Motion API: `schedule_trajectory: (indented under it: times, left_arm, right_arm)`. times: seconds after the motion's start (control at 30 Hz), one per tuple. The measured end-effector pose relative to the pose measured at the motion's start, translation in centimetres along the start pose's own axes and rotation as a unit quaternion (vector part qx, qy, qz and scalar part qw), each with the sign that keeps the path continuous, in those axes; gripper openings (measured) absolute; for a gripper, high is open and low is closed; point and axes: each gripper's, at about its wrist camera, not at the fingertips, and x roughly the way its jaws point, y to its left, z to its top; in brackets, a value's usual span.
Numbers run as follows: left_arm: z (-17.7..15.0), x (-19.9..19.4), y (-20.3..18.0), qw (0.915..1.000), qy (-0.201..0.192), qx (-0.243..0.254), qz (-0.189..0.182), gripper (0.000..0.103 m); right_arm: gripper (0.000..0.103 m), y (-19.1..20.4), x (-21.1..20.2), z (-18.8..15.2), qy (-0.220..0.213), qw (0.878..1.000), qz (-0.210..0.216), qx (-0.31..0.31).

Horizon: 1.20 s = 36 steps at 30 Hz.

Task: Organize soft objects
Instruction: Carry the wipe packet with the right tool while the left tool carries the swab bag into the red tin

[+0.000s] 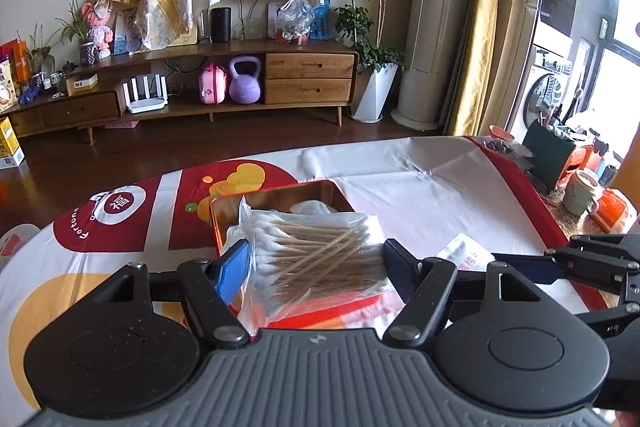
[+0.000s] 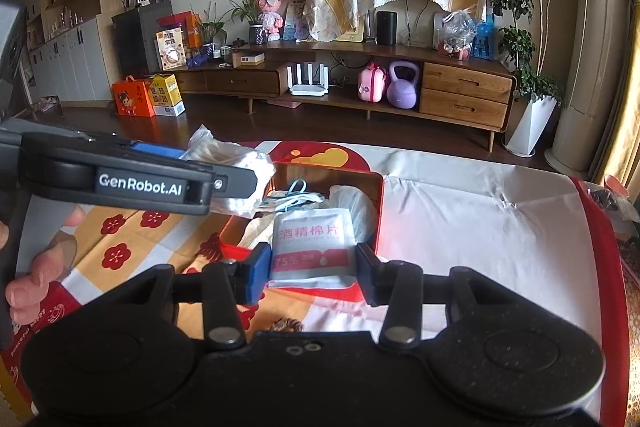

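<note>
My left gripper [image 1: 316, 259] is shut on a clear bag of cotton swabs [image 1: 320, 251] and holds it above the open red tin box [image 1: 280, 193]; the bag also shows in the right wrist view [image 2: 236, 163]. My right gripper [image 2: 312, 263] is shut on a white and pink packet of alcohol cotton pads [image 2: 310, 243], held over the near edge of the tin box [image 2: 378, 211]. Inside the box lie a blue-looped face mask [image 2: 296, 197] and white soft items [image 2: 352, 201]. The pad packet also shows in the left wrist view [image 1: 466, 253].
The table has a red, white and orange cloth [image 2: 480, 219]. A mug [image 1: 580, 191] and a dark green holder [image 1: 550, 155] stand at the right. Beyond the table is a wooden TV cabinet [image 1: 240, 83]. The left gripper body [image 2: 120, 171] crosses the right wrist view's left side.
</note>
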Motion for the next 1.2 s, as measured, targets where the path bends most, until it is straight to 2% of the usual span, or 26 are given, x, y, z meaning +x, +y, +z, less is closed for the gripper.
schedule_trajectory:
  times: [0.13, 0.5, 0.67, 1.2]
  left_arm:
    - [1.2, 2.1, 0.8, 0.9999, 0.000, -0.012, -0.007, 0.072]
    - [3.2, 8.5, 2.8, 0.9995, 0.018, -0.023, 0.006, 0.072]
    - [3.0, 11.4, 3.0, 0.9992, 0.034, -0.011, 0.016, 0.072]
    - [2.1, 18.9, 4.3, 0.9971, 0.065, -0.030, 0.028, 0.072]
  right_arm:
    - [0.044, -0.5, 1.9, 0.8, 0.007, 1.000, -0.002, 0.000]
    - [0.045, -0.8, 7.7, 1.7, 0.028, 1.000, 0.004, -0.002]
    - [0.045, -1.1, 10.2, 2.0, 0.035, 0.999, 0.007, -0.002]
    - [0.045, -2.2, 16.3, 0.7, 0.071, 0.997, 0.015, 0.009]
